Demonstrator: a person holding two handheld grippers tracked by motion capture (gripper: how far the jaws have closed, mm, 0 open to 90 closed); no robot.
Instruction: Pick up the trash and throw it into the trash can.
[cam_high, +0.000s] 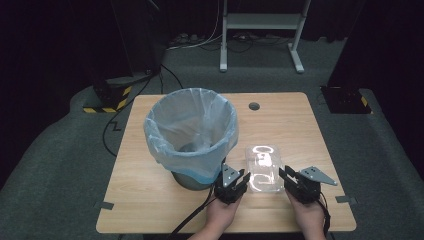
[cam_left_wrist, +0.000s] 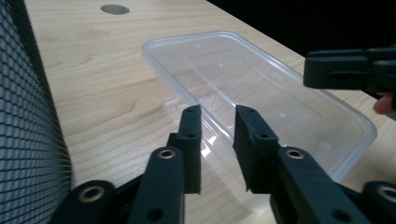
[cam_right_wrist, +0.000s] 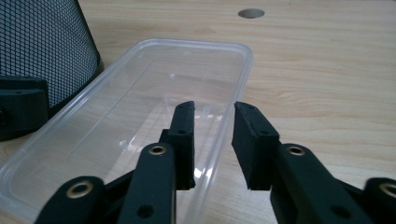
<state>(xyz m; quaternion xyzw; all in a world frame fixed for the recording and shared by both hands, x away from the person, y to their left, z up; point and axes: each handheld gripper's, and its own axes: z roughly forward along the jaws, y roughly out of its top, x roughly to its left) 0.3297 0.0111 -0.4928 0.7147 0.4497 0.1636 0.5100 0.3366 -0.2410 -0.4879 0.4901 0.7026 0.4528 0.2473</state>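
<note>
On table (cam_high: 165, 210), right of mesh bin (cam_high: 192, 137), lies clear plastic container (cam_high: 263, 169), empty; flanked by left gripper (cam_high: 235, 181) and right gripper (cam_high: 291, 179), both narrowly parted, straddling opposite rims, probably about to pinch; advisable to close evenly, thin walls flex; bag liner (cam_high: 165, 145) seen from high view, mesh from gripper views.

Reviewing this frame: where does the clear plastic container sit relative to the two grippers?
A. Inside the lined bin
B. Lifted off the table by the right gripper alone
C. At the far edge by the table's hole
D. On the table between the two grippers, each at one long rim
D: the clear plastic container rests on the table, with the left gripper and right gripper open at its opposite long rims, beside the bin.
</note>
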